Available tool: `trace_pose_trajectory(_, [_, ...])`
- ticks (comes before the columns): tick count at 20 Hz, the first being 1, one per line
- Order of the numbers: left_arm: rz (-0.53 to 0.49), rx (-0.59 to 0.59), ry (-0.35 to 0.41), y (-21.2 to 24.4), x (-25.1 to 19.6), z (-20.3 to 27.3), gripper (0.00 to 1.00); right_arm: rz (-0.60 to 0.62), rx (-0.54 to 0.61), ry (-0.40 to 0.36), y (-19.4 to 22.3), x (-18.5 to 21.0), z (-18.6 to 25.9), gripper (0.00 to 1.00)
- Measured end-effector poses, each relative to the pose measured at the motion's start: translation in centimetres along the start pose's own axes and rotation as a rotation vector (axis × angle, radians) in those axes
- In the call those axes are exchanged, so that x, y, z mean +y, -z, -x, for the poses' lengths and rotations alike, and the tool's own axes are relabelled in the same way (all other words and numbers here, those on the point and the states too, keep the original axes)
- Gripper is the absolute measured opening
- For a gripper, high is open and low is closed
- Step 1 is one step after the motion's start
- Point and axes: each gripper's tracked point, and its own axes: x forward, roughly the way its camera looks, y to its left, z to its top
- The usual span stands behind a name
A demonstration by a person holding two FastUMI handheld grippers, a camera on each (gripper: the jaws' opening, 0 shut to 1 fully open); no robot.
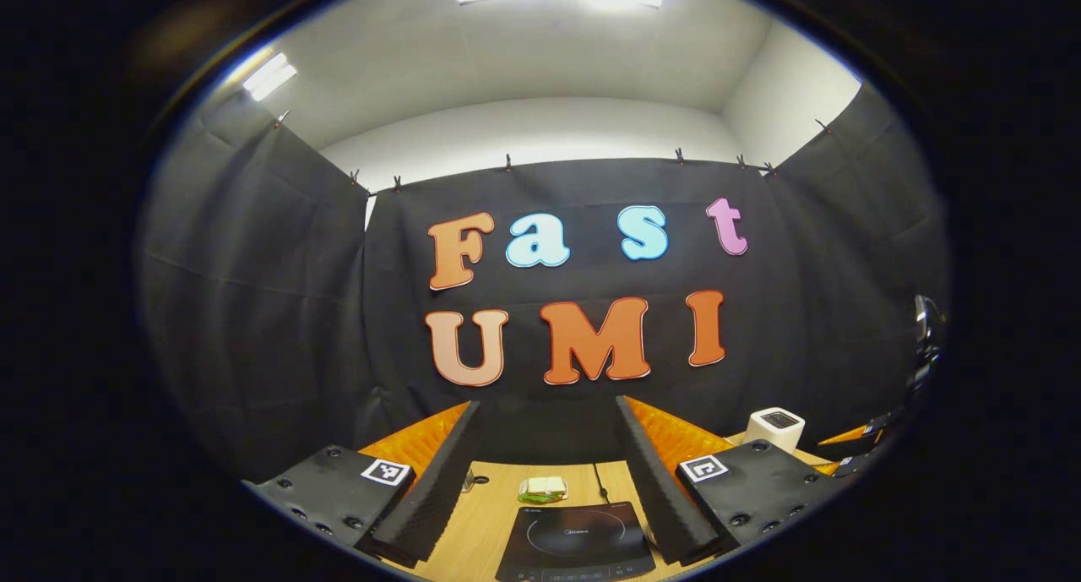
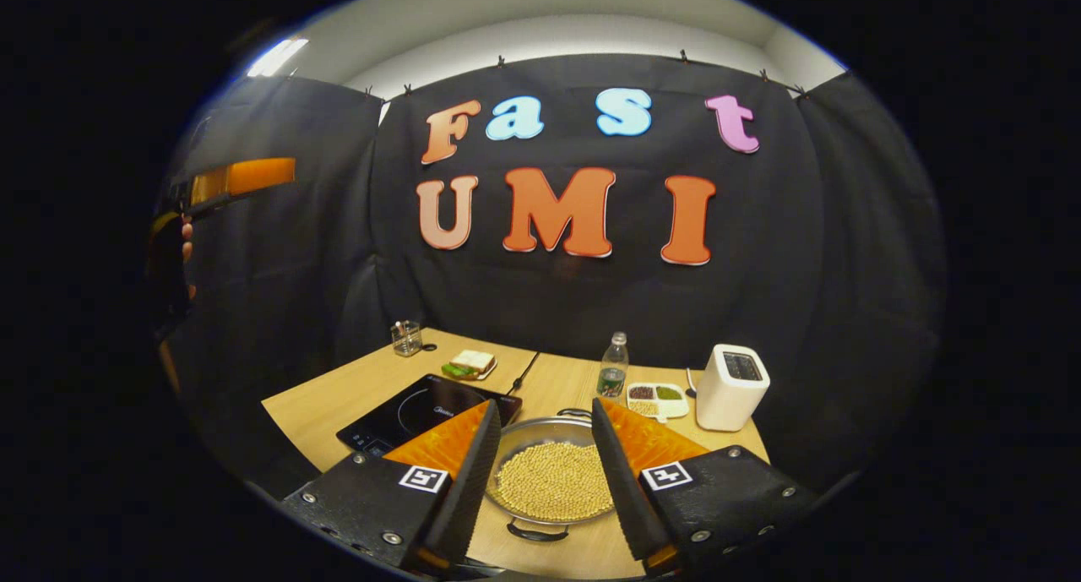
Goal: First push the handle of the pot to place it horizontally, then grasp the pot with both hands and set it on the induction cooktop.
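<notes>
Below my right gripper (image 2: 540, 472), fingers spread and empty, sits the bean-filled pot (image 2: 553, 479), right of the induction cooktop (image 2: 422, 409). Left gripper (image 1: 545, 481) spread too. Risk: uneven lift tips beans out.

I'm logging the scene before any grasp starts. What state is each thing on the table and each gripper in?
Round metal pot: on the wooden table, full of yellowish beans, not on the cooktop.
Black induction cooktop: bare, nothing on it.
White toaster: upright, slots empty.
Clear plastic bottle: upright, capped.
Sandwich: resting on a small plate.
Left gripper: jaws open, holding nothing.
Right gripper: jaws open above the pot.
</notes>
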Motion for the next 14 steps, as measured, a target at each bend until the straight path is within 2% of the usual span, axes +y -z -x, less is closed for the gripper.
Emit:
trace_pose_trajectory(4, [-0.025, 0.019, -0.018, 1.3, 0.2, -0.5, 1.0, -0.058, 0.205, -0.068, 6.7, 2.0, -2.4, 0.61])
trace_pose_trajectory(6, [-0.041, 0.021, -0.038, 1.4, 0.9, -0.9, 1.0, -0.058, 0.298, -0.076, 9.6, 2.4, -3.6, 0.52])
trace_pose_trajectory(8, [-0.04, 0.028, -0.044, 1.6, 1.2, -1.0, 1.0, -0.051, 0.374, -0.097, 11.8, 3.2, -4.1, 0.43])
trace_pose_trajectory(9, [-0.04, 0.031, -0.048, 1.7, 1.4, -1.1, 1.0, -0.053, 0.409, -0.114, 12.7, 3.6, -4.4, 0.35])
trace_pose_trajectory(10, [-0.042, 0.034, -0.055, 1.9, 1.8, -1.2, 1.0, -0.061, 0.438, -0.128, 13.4, 4.0, -4.6, 0.32])
trace_pose_trajectory(13, [-0.055, 0.041, -0.068, 2.1, 2.3, -1.6, 1.0, -0.098, 0.543, -0.148, 16.2, 5.0, -5.0, 0.12])
trace_pose_trajectory(14, [-0.059, 0.045, -0.07, 2.2, 2.3, -1.7, 1.0, -0.121, 0.587, -0.152, 17.1, 5.3, -4.9, 0.1])
